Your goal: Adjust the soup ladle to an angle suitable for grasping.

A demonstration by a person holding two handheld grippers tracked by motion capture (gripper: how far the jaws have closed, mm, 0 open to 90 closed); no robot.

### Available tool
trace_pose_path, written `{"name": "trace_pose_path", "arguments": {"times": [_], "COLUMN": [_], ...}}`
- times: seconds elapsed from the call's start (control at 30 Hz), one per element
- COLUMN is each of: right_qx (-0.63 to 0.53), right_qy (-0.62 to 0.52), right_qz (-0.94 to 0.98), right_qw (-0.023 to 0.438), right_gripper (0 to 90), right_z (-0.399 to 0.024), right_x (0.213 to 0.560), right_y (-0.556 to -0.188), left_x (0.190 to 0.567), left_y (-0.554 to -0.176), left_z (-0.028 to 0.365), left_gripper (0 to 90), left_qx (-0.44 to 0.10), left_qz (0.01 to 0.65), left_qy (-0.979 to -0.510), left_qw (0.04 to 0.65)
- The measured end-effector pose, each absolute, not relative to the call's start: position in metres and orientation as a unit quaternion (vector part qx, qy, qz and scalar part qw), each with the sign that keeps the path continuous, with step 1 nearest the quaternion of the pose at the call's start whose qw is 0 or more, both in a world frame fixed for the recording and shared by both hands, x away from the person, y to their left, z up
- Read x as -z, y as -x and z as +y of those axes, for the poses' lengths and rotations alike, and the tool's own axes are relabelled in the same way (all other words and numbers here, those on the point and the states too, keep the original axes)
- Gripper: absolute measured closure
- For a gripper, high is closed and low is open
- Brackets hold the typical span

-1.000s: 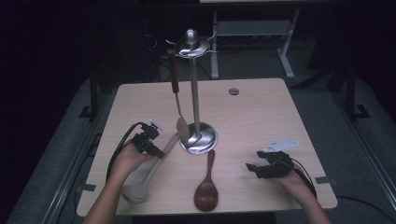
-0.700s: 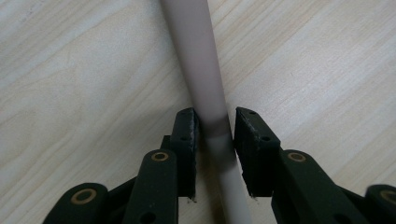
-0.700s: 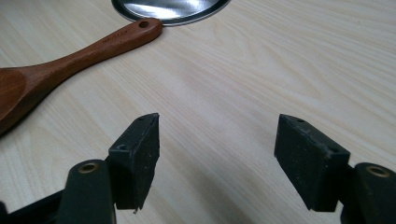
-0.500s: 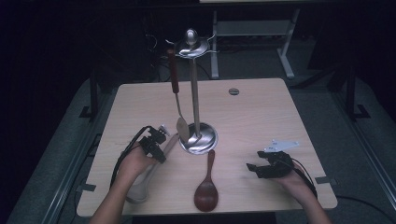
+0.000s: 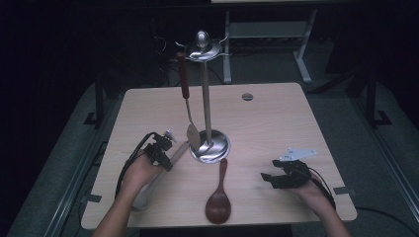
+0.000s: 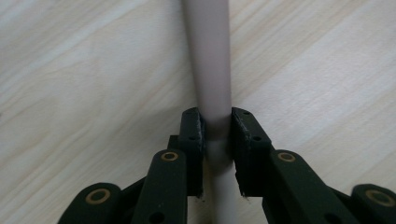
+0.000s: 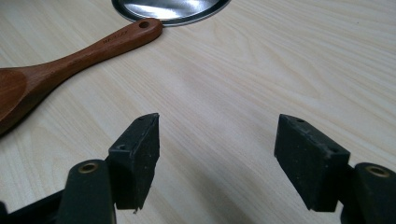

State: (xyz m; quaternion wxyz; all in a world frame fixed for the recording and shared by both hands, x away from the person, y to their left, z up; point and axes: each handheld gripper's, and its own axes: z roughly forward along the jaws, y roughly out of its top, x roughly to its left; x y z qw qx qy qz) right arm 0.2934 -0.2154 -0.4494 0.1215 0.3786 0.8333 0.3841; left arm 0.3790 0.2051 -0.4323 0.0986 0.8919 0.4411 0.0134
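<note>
Both claws differ: left claw (image 6: pixel 217 154) clamps the pale handle (image 6: pixel 210 60), bowl hidden; right claw (image 7: pixel 217 161) gapes.

You are looking at just one bit of lettering: a short dark word running along the handle of the wooden spoon (image 7: pixel 70 58), just below its hanging hole and near the stand base (image 7: pixel 170 9). In the right gripper view it is showing too small and blurred to make out any letters. Nothing else is carrying readable text.
</note>
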Motion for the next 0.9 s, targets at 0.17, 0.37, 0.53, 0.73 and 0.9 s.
{"name": "trace_pose_path", "arguments": {"times": [0.17,0.37,0.53,0.73,0.9], "right_qx": [-0.385,-0.383,-0.383,-0.383,-0.382], "right_qy": [-0.38,-0.378,-0.38,-0.381,-0.38], "right_qz": [0.833,0.834,0.834,0.833,0.834], "right_qw": [0.12,0.12,0.119,0.118,0.118], "right_gripper": [30.9,30.9,30.9,30.9,30.9], "right_z": [-0.215,-0.214,-0.214,-0.213,-0.213], "right_x": [0.45,0.45,0.45,0.451,0.451], "right_y": [-0.294,-0.294,-0.294,-0.294,-0.294], "left_x": [0.429,0.417,0.405,0.391,0.379], "left_y": [-0.379,-0.376,-0.371,-0.364,-0.356], "left_z": [0.214,0.23,0.247,0.269,0.286], "left_gripper": [76.5,76.5,76.4,76.5,76.5], "left_qx": [-0.008,-0.006,-0.009,-0.022,-0.046], "left_qz": [0.443,0.447,0.451,0.454,0.447], "left_qy": [-0.889,-0.88,-0.87,-0.848,-0.827], "left_qw": [0.117,0.161,0.2,0.273,0.336]}}
